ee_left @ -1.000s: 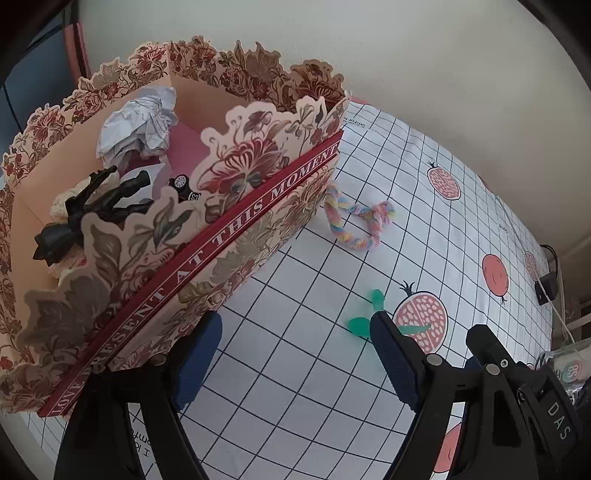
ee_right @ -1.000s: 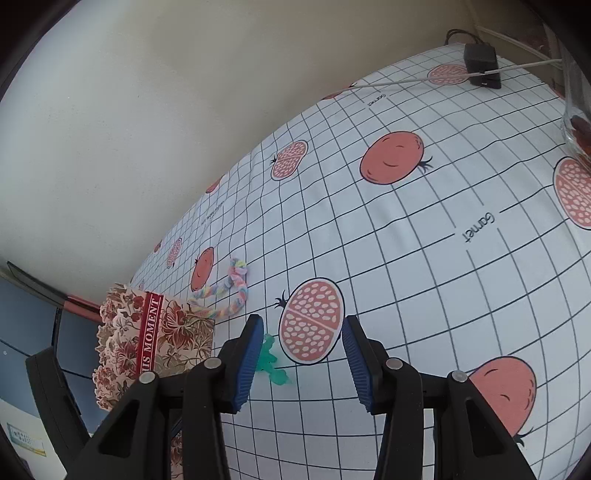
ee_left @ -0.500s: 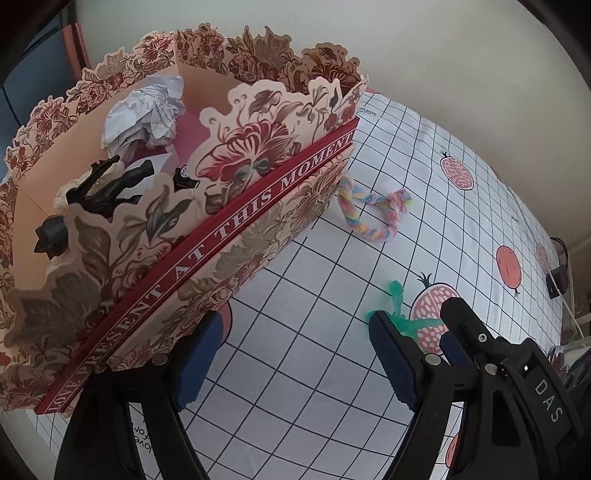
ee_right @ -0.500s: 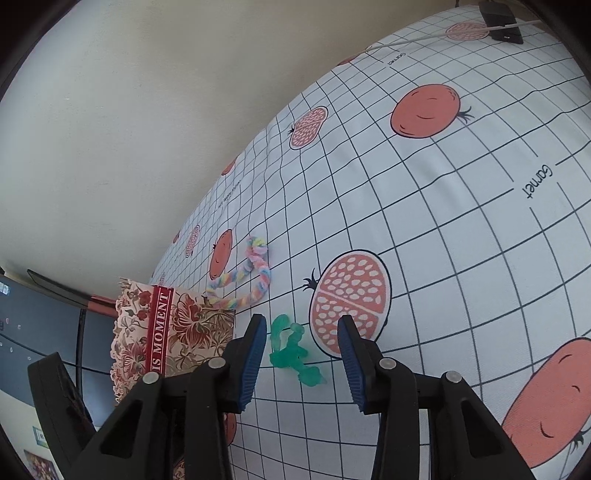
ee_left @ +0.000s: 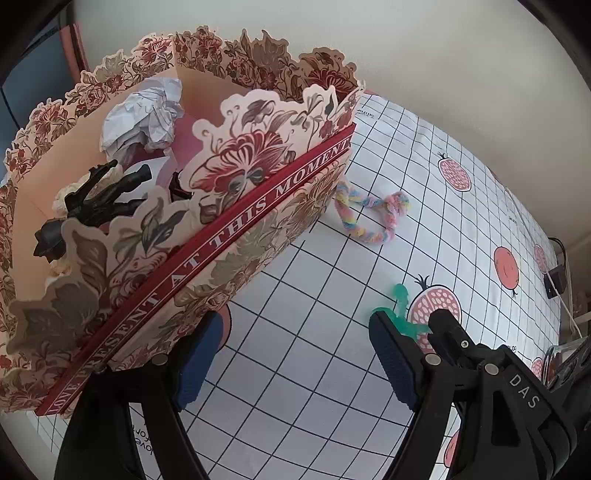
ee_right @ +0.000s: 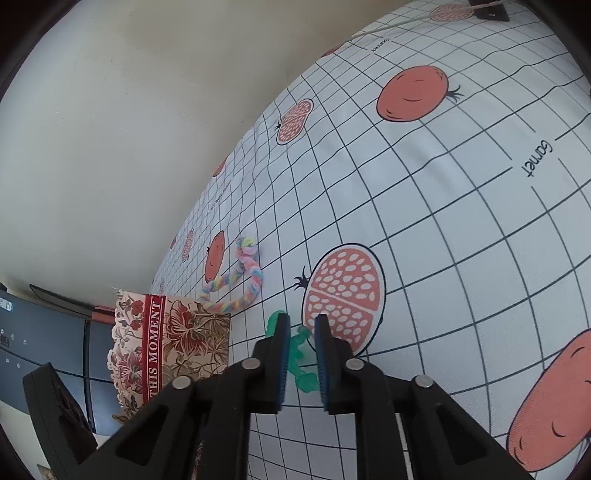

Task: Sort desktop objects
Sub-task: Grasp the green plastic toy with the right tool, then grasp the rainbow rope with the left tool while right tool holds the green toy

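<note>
A small translucent green toy (ee_right: pixel 298 354) lies on the checked tablecloth beside a printed pomegranate. My right gripper (ee_right: pixel 300 326) has its blue pads closed in around it, one each side; it also shows in the left wrist view (ee_left: pixel 400 297). A pastel twisted rope loop (ee_right: pixel 243 280) lies farther off, near the floral paper box (ee_left: pixel 236 229). The box holds crumpled white paper (ee_left: pixel 144 114) and a black figure (ee_left: pixel 96 206). My left gripper (ee_left: pixel 291 354) is open and empty beside the box's front wall.
A black charger with a white cable (ee_left: pixel 556 282) lies at the table's far right, and shows in the right wrist view (ee_right: pixel 487 11). A glass jar (ee_left: pixel 557 363) stands at the right edge. A wall runs behind the table.
My right gripper has moved forward over the green toy and its jaws have narrowed around it. The left gripper has shifted slightly closer to the box.
</note>
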{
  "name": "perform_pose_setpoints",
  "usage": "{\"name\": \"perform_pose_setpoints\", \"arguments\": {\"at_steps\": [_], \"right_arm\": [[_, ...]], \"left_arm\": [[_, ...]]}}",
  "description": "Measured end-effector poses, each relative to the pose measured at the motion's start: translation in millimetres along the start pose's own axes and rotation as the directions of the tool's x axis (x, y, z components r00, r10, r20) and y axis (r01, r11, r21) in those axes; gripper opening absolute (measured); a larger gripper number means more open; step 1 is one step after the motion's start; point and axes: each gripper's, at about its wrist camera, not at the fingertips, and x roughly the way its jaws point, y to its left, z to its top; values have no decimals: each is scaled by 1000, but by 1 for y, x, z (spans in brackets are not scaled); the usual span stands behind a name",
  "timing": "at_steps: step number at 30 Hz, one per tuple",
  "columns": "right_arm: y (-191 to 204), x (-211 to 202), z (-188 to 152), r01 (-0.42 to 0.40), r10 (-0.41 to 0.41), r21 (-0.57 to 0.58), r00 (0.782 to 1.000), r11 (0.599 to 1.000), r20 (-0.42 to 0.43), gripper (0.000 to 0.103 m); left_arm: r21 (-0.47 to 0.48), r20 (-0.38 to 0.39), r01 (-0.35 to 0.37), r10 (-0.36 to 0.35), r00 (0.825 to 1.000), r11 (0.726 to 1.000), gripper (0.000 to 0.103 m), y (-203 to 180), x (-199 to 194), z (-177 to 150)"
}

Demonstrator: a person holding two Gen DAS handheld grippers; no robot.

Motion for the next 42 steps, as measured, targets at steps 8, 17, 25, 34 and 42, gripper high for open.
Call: {"name": "perform_pose_setpoints", "arguments": {"at_steps": [8, 17, 25, 34, 42], "right_arm": [[-1, -13, 3, 10, -11, 6, 999, 1000, 48, 9], [-13, -43, 10, 47, -52, 52, 995, 998, 88, 9], [-14, -54, 16, 42, -47, 50, 993, 998, 110, 9], [-15, -54, 19, 60, -65, 46, 991, 997, 118, 9], [-18, -53, 20, 67, -74, 58, 990, 996, 119, 9]], "left_arm": [[34, 27, -15, 14, 1000, 999, 82, -8, -3, -2], [82, 101, -30, 22, 995, 996, 82, -28, -4, 10], [85, 100, -19, 11, 995, 996, 81, -43, 17, 22], [93, 140, -21, 8, 990, 995, 73, -64, 32, 42], [118, 179, -68, 46, 983, 991, 47, -73, 41, 53]]}}
